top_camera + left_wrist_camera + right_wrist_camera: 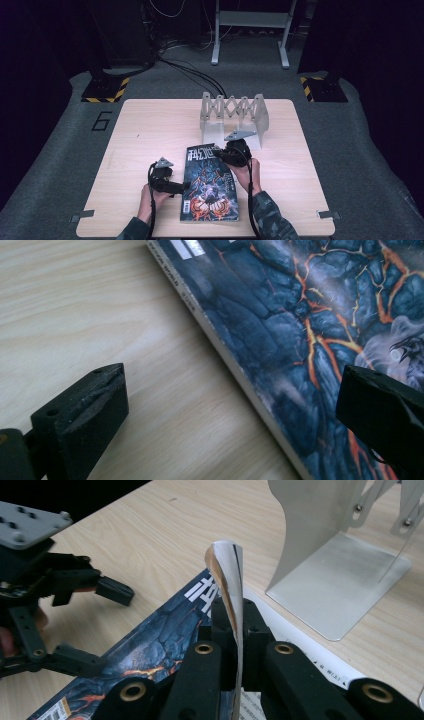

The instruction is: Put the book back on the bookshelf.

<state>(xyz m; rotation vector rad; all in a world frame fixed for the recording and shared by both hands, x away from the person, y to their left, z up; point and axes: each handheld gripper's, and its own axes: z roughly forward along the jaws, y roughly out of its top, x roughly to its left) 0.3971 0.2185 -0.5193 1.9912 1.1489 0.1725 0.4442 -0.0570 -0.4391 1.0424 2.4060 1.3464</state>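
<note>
A magazine (pixel 210 185) with a dark lava-pattern cover lies flat near the table's front edge. My left gripper (pixel 177 189) rests at its left edge, open. In the left gripper view the jaws (pixel 235 395) straddle that edge, one over bare wood and one over the cover (pixel 310 305), with neither pad pressing. My right gripper (pixel 222 154) is at the magazine's far right corner, shut on the cover sheet (pixel 227 565). The sheet stands up curled between its jaws (pixel 234 625), baring a white inner page (pixel 300 655). The left gripper (pixel 112 630) shows farther off, spread wide.
A grey metal expanding book rack (pixel 234 117) stands just behind the magazine, its base plate (pixel 340 580) close to my right gripper. The wooden table (pixel 150 130) has bare room to the left and right. Cables and stands lie on the floor beyond.
</note>
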